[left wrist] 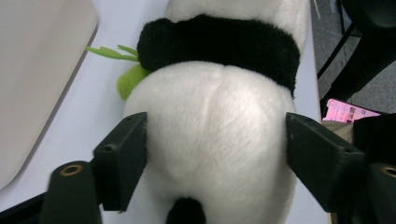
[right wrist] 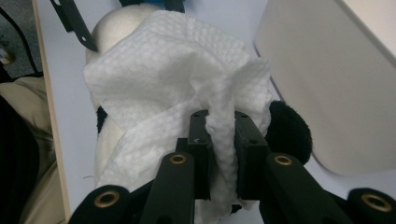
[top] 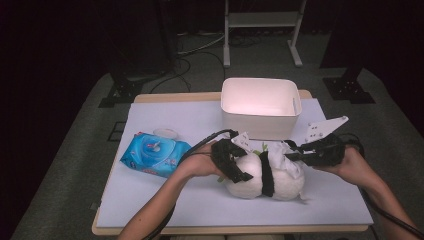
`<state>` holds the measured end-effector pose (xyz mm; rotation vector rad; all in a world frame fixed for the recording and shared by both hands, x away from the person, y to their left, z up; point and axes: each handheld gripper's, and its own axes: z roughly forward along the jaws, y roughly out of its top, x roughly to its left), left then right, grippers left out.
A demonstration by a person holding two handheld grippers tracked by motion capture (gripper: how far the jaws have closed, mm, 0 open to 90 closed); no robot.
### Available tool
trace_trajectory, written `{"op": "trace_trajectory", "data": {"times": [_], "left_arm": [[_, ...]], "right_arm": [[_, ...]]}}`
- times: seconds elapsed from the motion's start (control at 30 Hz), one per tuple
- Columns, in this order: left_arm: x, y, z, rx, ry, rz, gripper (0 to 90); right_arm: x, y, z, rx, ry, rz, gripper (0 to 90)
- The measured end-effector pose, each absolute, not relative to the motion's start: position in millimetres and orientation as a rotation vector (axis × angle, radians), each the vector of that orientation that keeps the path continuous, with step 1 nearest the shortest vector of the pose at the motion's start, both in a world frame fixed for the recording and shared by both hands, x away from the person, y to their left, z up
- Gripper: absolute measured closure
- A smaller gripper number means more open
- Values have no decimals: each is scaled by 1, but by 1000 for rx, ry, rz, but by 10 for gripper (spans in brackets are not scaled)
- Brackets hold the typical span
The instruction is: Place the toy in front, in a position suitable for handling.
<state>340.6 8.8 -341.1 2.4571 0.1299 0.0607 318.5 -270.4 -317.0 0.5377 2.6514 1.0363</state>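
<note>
On the desk (top: 150, 200), just before a white bin (top: 261, 105), lies a plush panda (top: 265, 175). Its rounded body sits clasped between the wide-spread jaws of the left tool (left wrist: 215, 154). Clenched on a white wipe (right wrist: 173, 79), the right tool (right wrist: 223, 140) drapes it over the panda; a blue wipes pack (top: 155, 154) lies well left.

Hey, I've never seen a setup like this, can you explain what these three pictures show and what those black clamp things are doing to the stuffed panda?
A person sits at a table holding a hand-operated gripper in each hand. The high view looks down from above; the other two come from cameras riding on each gripper, looking along its black jaws. The left gripper has its jaws on either side of a plush panda's white rear, steadying it. The right gripper pinches a white wipe draped over the panda's head end, apparently wiping it. Also on the table are a blue pack of wipes and a white bin.
</note>
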Motion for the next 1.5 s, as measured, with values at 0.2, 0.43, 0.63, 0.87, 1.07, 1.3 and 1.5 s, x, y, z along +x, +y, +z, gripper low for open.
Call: {"op": "trace_trajectory", "data": {"times": [0.2,0.43,0.63,0.87,1.07,1.3,1.5], "left_arm": [[345,16,-350,2475,194,28,139],[346,21,-355,2431,137,15,320],[341,20,-353,2443,68,44,359],[343,25,-355,2419,99,27,360],[346,26,-354,2415,165,12,353],[348,24,-351,2410,166,41,368],[348,20,-348,2402,165,24,374]], "right_arm": [[315,-282,-322,583,2631,1075,783],[311,-287,-324,600,2614,1118,780],[325,-284,-313,605,2582,1059,779],[338,-280,-312,613,2597,1024,778],[332,-291,-314,650,2588,1013,778],[321,-296,-318,644,2588,1018,777],[321,-286,-316,602,2617,1043,777]]}}
